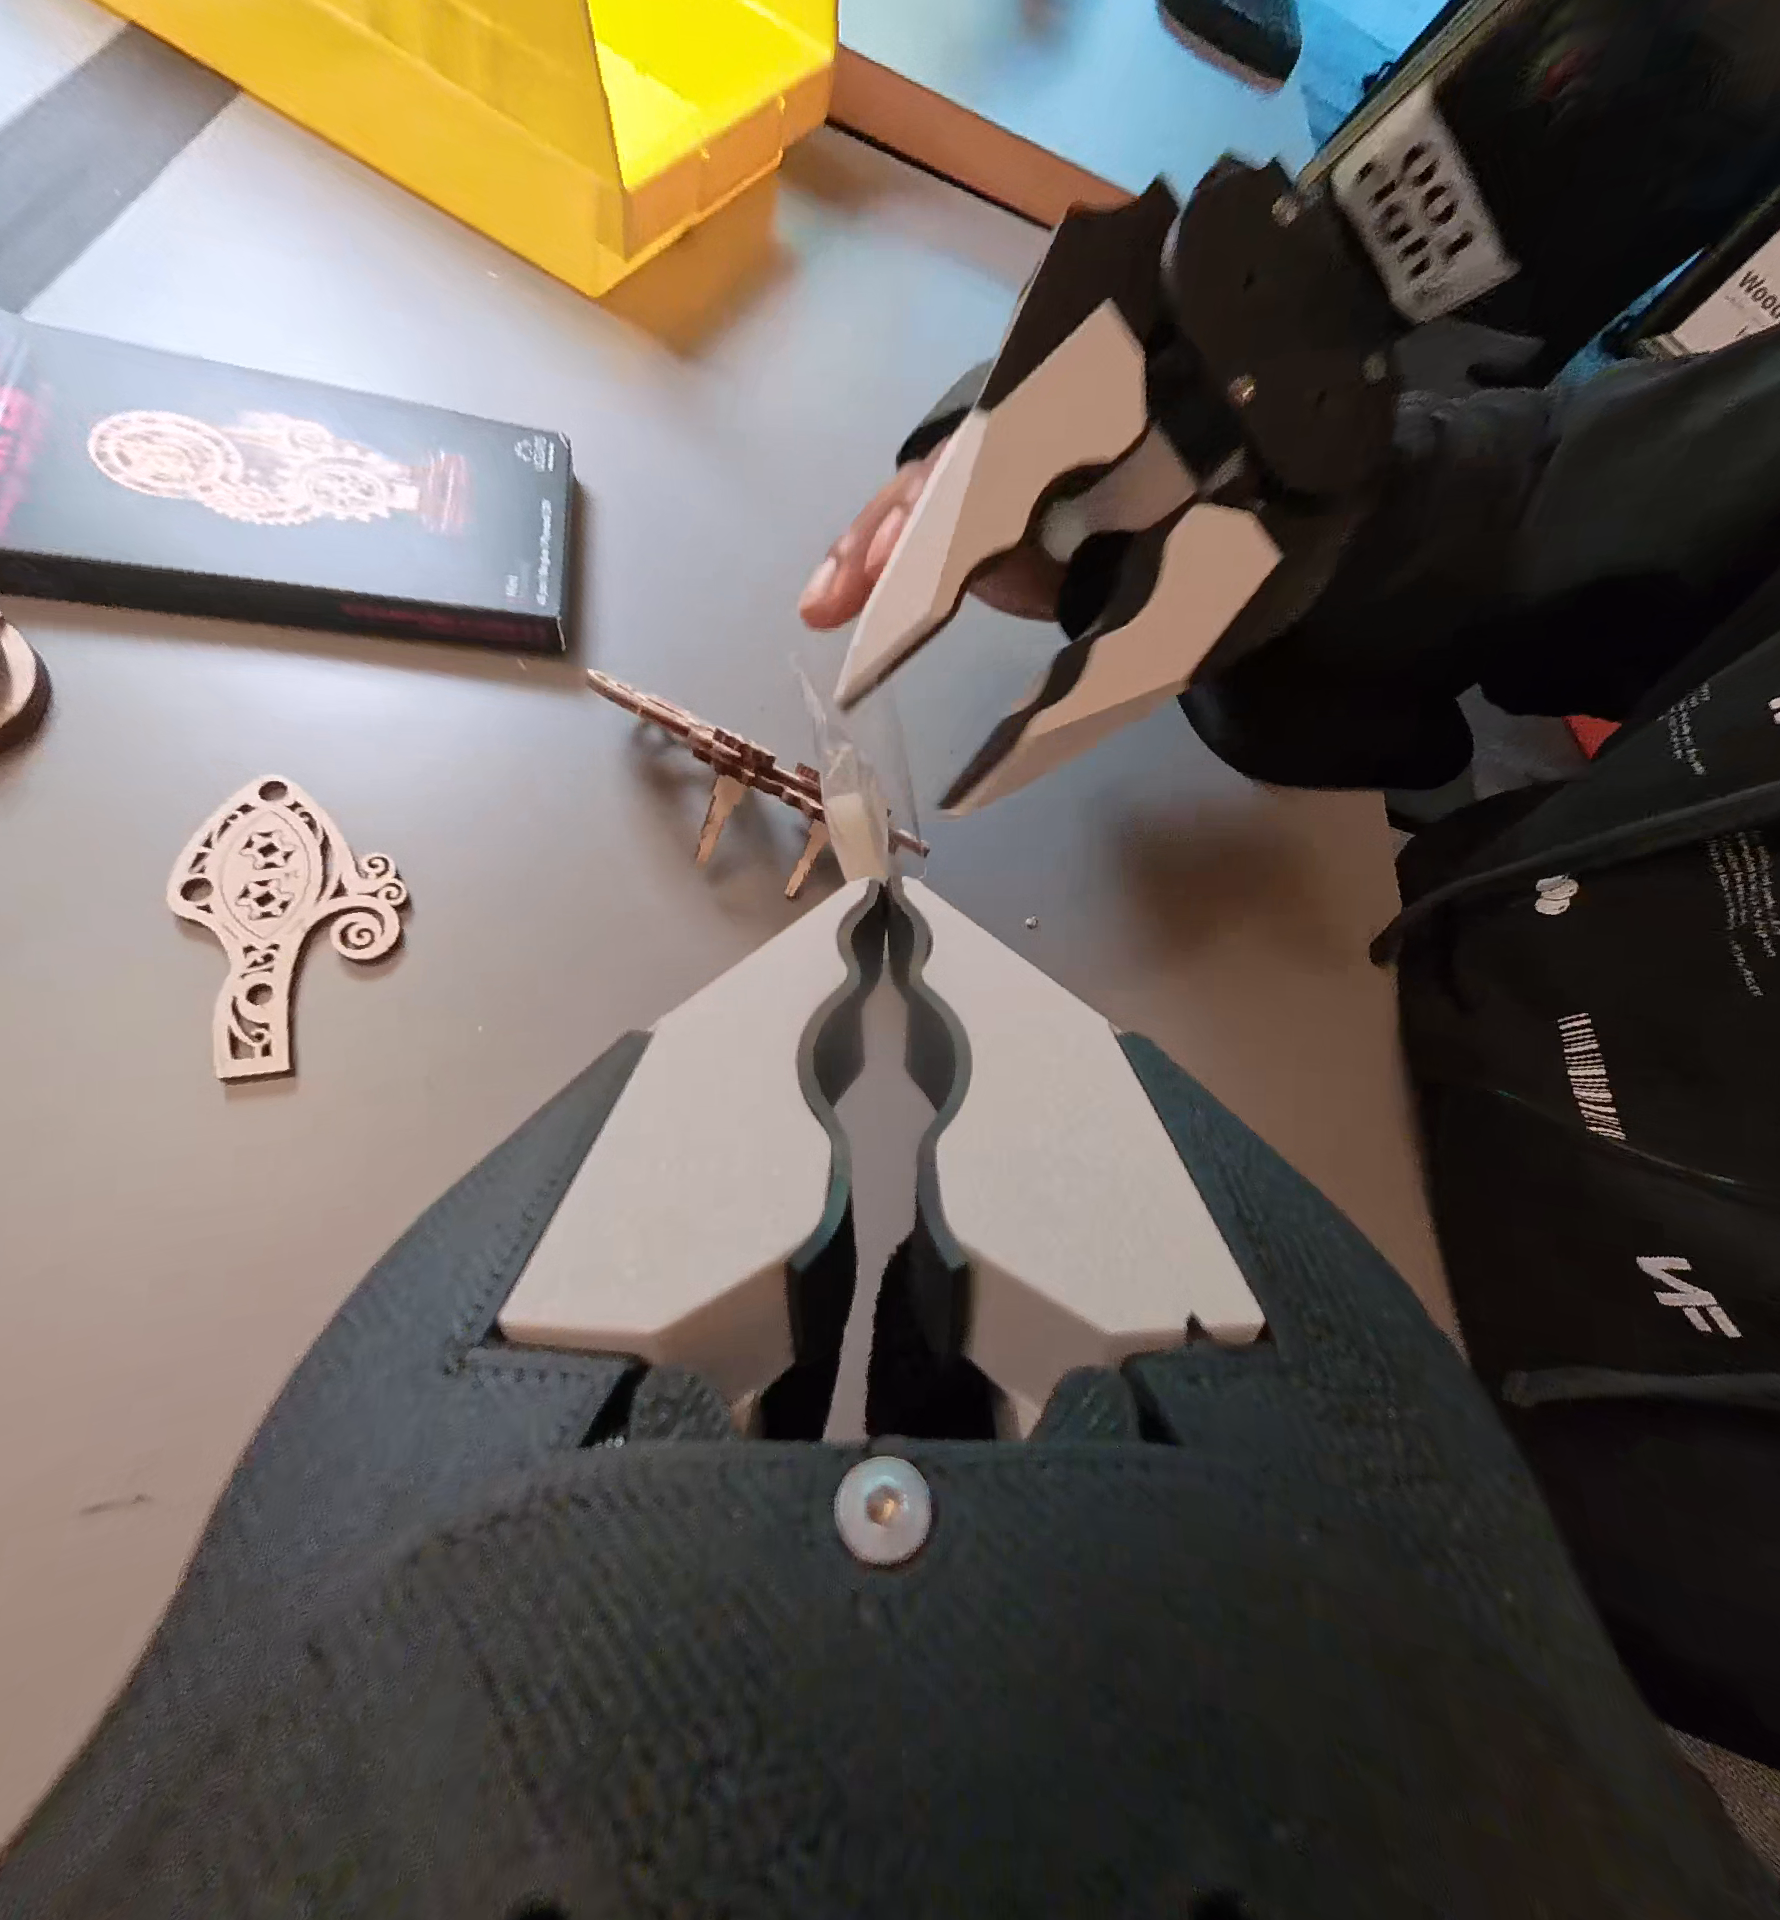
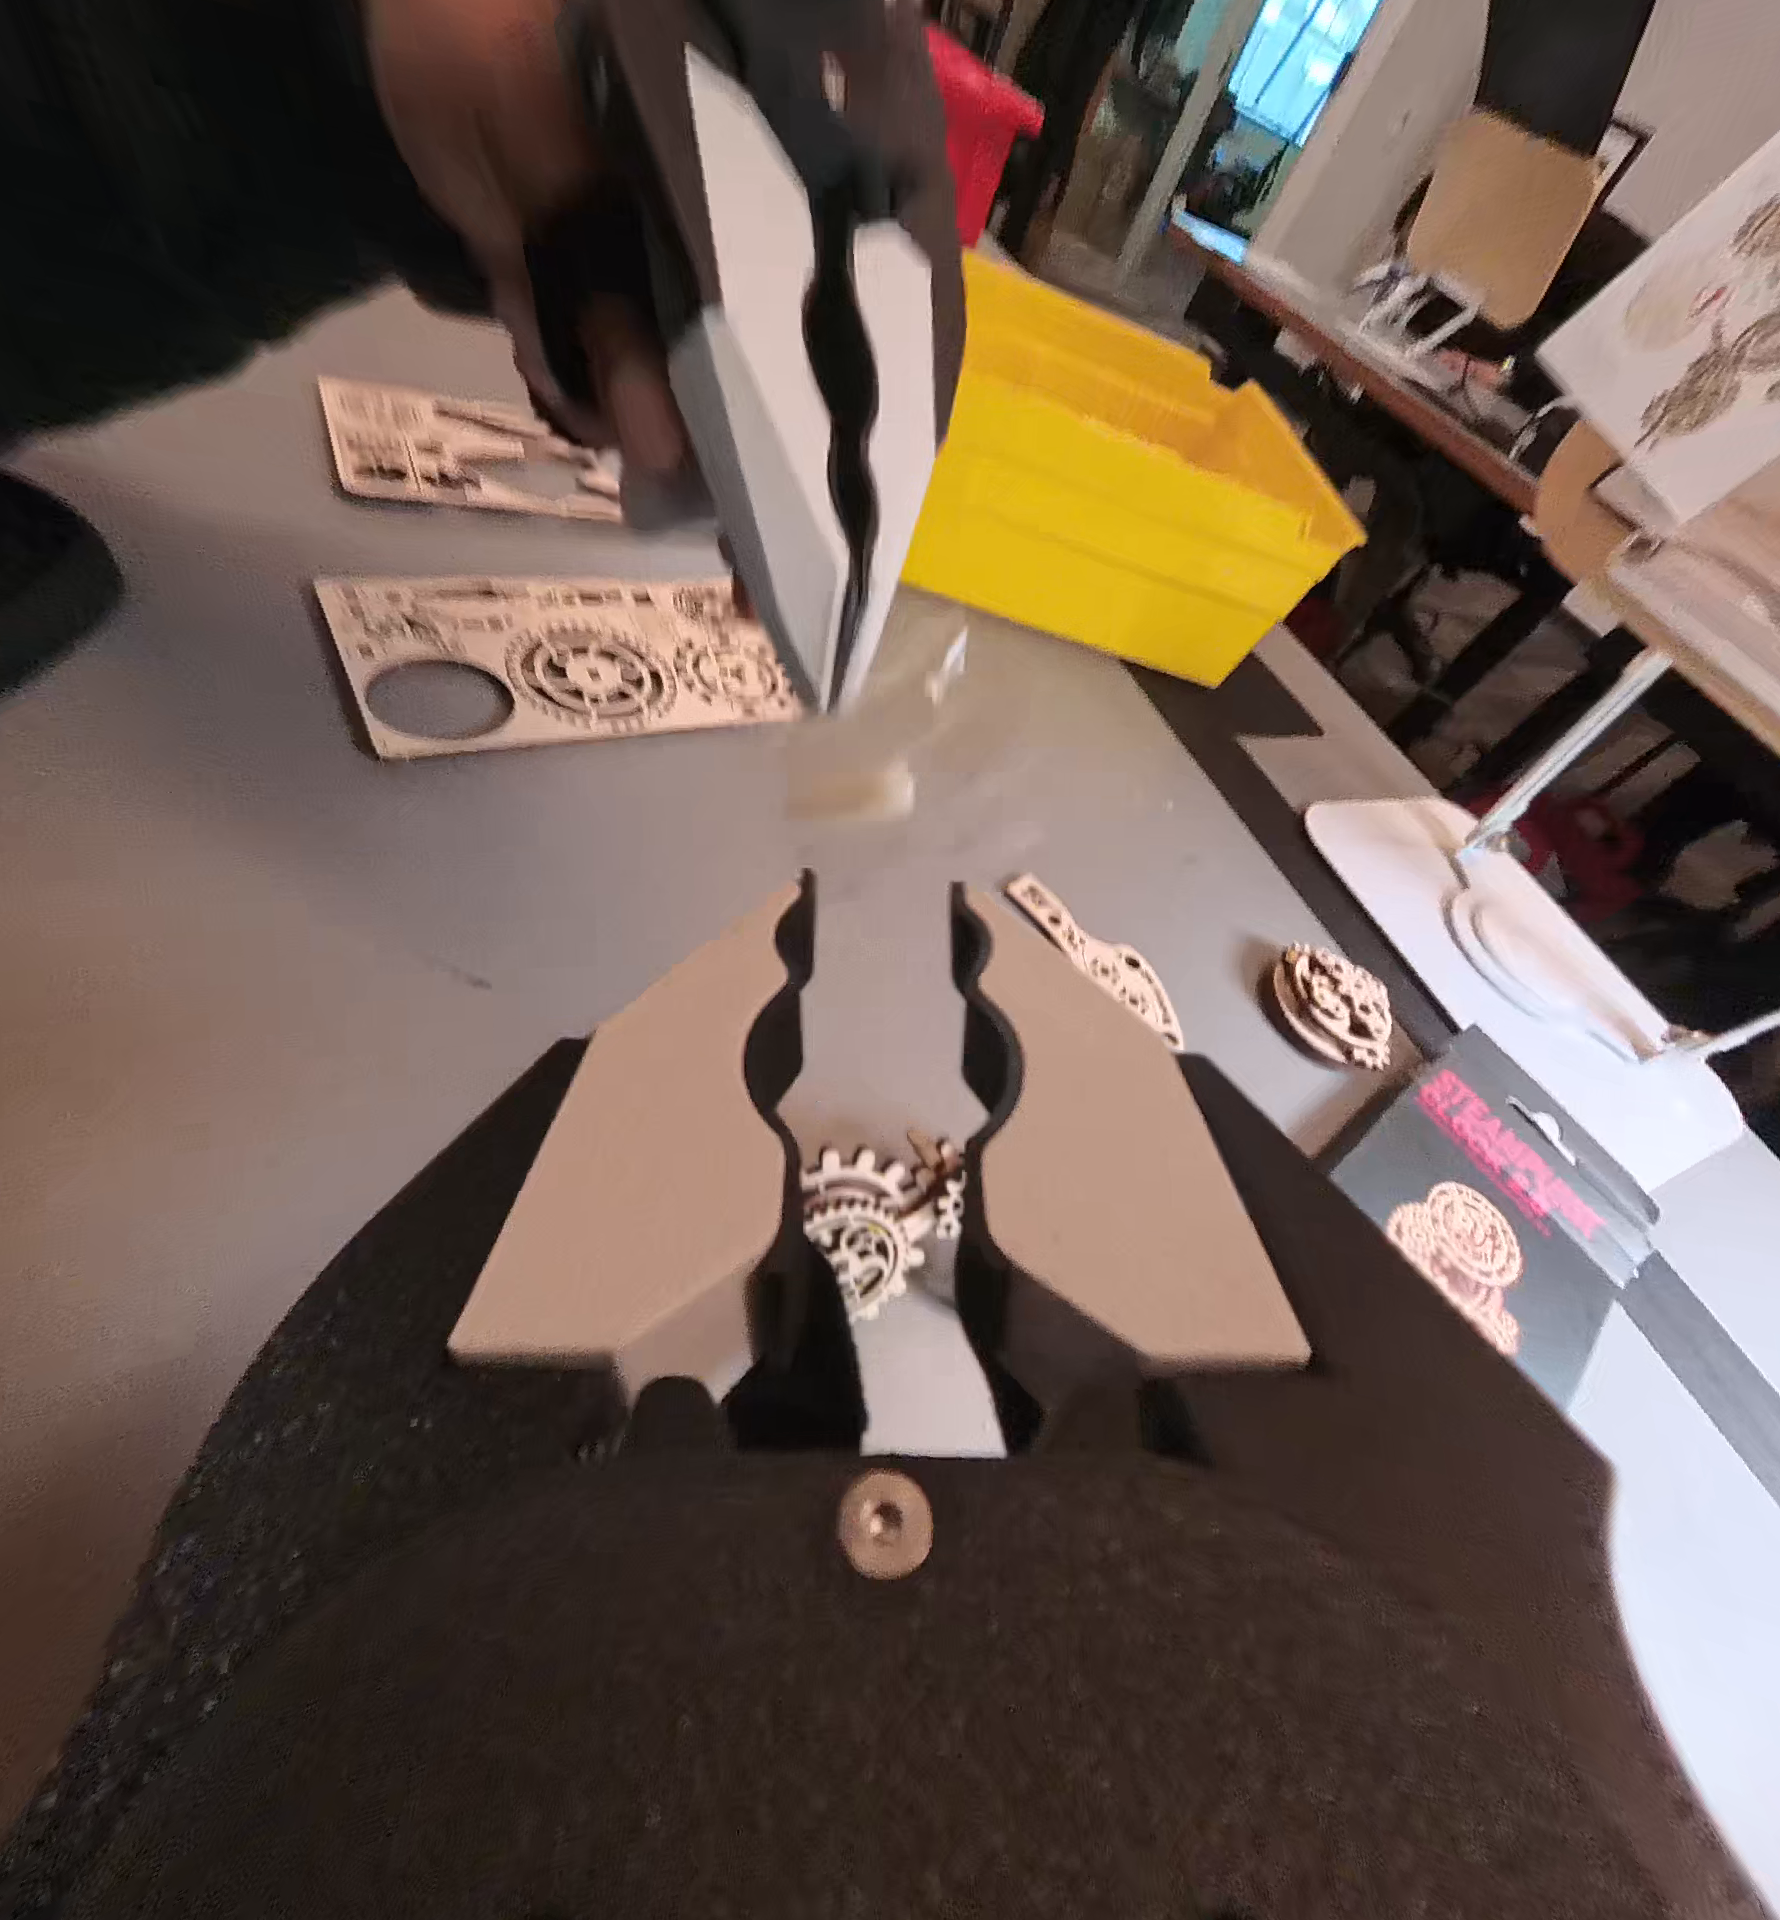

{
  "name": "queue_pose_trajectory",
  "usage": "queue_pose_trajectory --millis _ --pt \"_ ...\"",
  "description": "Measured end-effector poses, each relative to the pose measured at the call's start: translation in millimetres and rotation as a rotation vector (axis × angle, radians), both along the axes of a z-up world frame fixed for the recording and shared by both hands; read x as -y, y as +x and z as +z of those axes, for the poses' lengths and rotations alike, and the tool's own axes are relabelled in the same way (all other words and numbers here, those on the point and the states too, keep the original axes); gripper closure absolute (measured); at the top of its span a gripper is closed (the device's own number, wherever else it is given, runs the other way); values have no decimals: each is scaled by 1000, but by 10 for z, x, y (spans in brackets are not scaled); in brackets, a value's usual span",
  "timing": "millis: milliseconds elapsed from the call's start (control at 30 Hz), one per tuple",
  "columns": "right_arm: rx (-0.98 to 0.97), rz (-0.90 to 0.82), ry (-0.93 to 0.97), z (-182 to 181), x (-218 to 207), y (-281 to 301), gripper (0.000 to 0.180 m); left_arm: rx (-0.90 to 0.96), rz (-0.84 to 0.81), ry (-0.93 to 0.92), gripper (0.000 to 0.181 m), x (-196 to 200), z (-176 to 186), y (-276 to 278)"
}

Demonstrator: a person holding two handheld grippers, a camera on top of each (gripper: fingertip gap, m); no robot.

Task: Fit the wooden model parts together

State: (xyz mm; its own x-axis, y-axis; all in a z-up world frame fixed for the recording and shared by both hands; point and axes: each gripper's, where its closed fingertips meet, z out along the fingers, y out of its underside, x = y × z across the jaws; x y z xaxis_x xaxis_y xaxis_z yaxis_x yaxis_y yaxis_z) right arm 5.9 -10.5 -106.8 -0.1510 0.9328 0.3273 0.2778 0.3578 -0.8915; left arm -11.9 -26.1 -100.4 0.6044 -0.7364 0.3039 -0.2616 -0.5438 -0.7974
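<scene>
The left tool is pressed together on the edge of a small clear plastic bag, which holds a pale whitish block; what else the bag holds cannot be told. The right tool stands spread, its fingers either side of the bag's upper part without gripping it. A slim wooden assembly with pegs lies on the grey counter just beyond the bag. An ornate flat wooden piece lies left of that assembly, a black product box beyond it. A yellow bin stands farther back; its contents are not visible. In the right wrist view two punched wooden part sheets lie left of the bag, a round gear assembly to its right, and a gear cluster between the right tool's fingers.
</scene>
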Motion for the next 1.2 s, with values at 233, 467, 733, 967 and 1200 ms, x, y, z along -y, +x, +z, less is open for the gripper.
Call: queue_pose_trajectory --millis 233,467,733,967,1200 --pt "67 29 105 -132 173 -64 136 36 -87 -15 181 55 9 298" --pt "76 41 81 -171 71 -33 161 -15 0 -17 181 -32 -57 65" --pt "86 64 63 -165 36 60 180 -18 68 -21 181 -96 -97 -177" --pt "-66 195 -62 109 236 151 180 15 10 6 181 -80 -101 -34" --pt "-31 257 -41 57 353 195 180 130 -61 138 181 -17 274 136"
